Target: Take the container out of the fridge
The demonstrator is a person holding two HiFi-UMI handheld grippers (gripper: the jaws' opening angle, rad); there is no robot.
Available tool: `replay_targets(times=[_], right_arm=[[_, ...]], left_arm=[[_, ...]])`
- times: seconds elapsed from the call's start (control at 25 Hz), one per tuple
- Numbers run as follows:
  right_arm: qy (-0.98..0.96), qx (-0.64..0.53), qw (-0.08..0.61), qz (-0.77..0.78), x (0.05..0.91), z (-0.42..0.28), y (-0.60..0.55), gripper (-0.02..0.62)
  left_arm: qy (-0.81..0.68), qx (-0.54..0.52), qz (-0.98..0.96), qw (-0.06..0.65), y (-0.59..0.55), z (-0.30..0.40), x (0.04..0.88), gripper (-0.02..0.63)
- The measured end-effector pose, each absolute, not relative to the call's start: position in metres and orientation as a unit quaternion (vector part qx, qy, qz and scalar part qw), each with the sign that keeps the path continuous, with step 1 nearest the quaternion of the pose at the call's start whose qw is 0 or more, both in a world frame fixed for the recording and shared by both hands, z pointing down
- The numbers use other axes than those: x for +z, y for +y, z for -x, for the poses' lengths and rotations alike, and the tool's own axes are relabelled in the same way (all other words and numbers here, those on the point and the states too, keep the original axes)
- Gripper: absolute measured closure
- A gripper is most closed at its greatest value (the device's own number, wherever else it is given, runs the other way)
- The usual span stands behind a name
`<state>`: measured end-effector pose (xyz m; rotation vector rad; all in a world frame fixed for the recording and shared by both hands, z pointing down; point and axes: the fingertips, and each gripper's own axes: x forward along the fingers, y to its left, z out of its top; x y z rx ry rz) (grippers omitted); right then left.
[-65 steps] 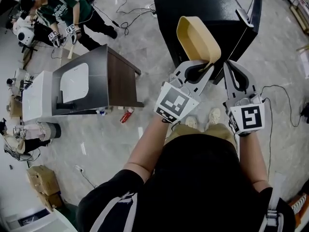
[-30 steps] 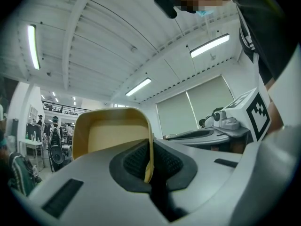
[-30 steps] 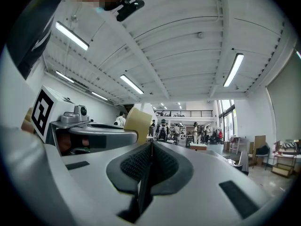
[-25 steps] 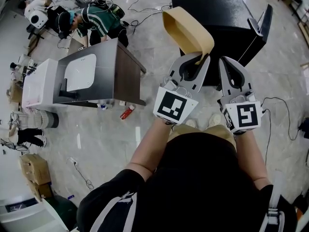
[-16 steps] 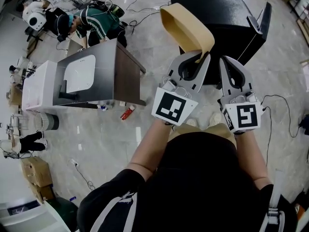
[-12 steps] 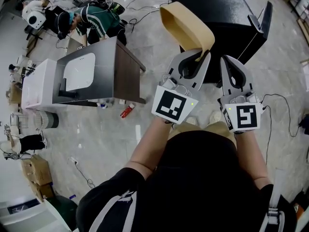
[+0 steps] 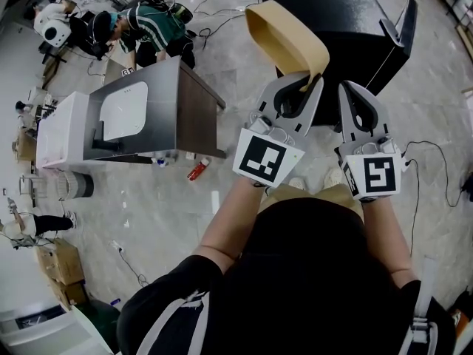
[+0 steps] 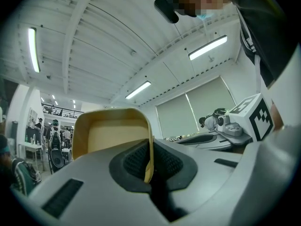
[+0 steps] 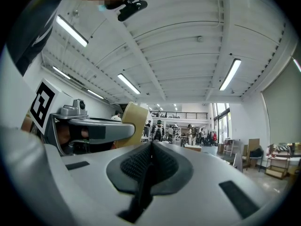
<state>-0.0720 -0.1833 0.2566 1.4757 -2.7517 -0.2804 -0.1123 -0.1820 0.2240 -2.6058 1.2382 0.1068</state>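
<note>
Container (image 7: 284,39) is held up near the black fridge (image 7: 347,13), rim pinched by the left gripper (image 7: 314,80); the right gripper (image 7: 349,89) alongside is closed, empty.

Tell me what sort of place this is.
Probably a big indoor lab or workshop hall: strip lights on a high ceiling, loose cables across the polished floor, and another person working nearby.

A black short-sleeved top (image 7: 295,287) with white stripes is worn, with khaki trousers (image 7: 314,195) and pale shoes (image 7: 334,174). The left gripper (image 7: 313,81) and right gripper (image 7: 346,89) are moulded pale grey, capped by marker cubes (image 7: 267,159).
</note>
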Motion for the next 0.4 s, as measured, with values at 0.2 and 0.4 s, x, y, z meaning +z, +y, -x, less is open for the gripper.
replay_targets(times=[0.2, 0.4], right_arm=[[-0.878, -0.092, 0.006, -0.469, 0.2571, 0.0733, -0.1836, 0.560], [-0.879, -0.094, 0.010, -0.468, 0.2611, 0.0732, -0.1828, 0.560]], left_arm=[[0.425, 0.036, 0.896, 0.124, -0.1834, 0.1117, 0.2268, 0.580], [0.426, 0.033, 0.896, 0.123, -0.1832, 0.1113, 0.2320, 0.581]])
